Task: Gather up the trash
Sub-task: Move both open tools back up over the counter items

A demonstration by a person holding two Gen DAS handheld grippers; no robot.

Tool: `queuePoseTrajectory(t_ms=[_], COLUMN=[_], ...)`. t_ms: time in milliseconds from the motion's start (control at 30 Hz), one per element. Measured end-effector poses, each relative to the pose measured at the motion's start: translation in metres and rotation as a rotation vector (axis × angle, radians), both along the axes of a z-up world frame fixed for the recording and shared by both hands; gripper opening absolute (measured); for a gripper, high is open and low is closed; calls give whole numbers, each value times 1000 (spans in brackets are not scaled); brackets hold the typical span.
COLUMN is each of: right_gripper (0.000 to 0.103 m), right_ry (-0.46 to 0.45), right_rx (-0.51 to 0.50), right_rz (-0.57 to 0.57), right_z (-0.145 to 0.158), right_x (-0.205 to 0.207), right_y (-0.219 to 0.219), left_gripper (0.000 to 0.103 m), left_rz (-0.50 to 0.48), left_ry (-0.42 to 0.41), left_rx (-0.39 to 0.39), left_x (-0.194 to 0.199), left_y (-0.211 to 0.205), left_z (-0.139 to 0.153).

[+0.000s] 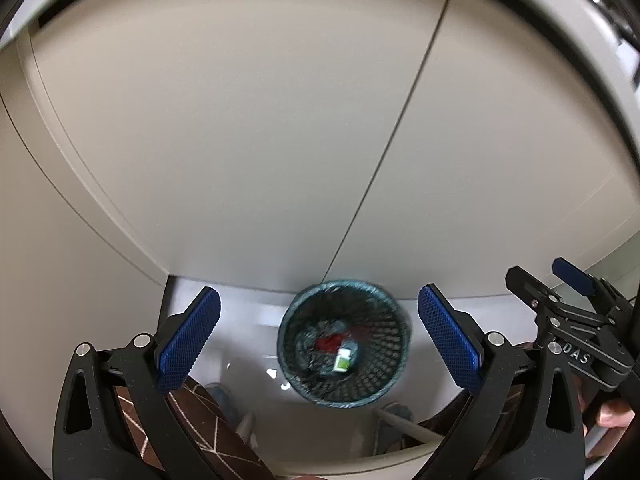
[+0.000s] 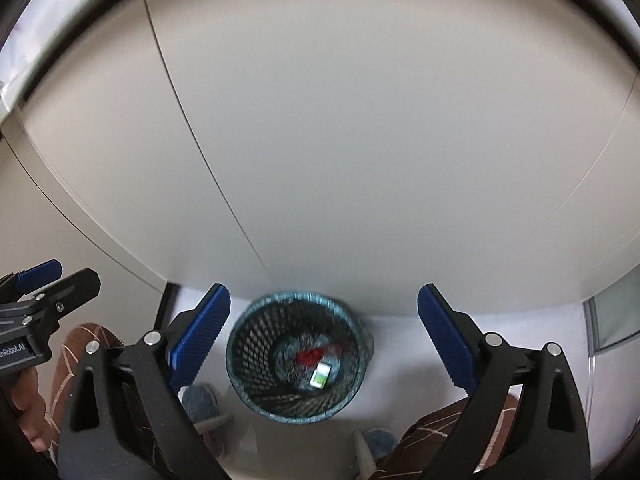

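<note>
A dark mesh wastebasket with a teal liner stands on the pale floor against a cabinet, far below both grippers. In its bottom lie a red scrap and a small white-and-green carton. My left gripper is open wide, with nothing between its blue pads. Beside it at the same height, my right gripper is also open and empty. Each shows at the edge of the other's view: the right gripper and the left gripper.
Beige cabinet doors fill the space behind the basket. A person's legs in brown patterned trousers and blue slippers are close to the basket. A grey furniture leg stands beside the slippers. A hand holds the right gripper.
</note>
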State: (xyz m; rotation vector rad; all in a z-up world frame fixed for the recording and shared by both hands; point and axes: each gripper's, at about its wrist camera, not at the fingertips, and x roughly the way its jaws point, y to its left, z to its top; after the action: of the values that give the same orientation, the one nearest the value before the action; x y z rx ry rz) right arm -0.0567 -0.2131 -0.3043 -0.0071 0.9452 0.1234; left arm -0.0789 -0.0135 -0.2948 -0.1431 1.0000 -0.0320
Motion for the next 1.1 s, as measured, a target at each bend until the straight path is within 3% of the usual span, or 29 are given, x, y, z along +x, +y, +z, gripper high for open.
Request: queuePoseTrajectory(t_ms=[500,900,1100], right_gripper=[91,91,91], right_ry=[-220,-356,-378], right_rx=[20,6,11], right_rz=[20,25,31], right_z=[130,228,270], right_x=[-19,-3,16], right_y=[0,-1,7], left_gripper=[97,97,97], left_rz=[64,109,138], left_ry=[-144,-209,-242], left_rx=[6,40,71], left_x=[-15,13,34], left_y=[11,17,24], left_z=[139,218,253])
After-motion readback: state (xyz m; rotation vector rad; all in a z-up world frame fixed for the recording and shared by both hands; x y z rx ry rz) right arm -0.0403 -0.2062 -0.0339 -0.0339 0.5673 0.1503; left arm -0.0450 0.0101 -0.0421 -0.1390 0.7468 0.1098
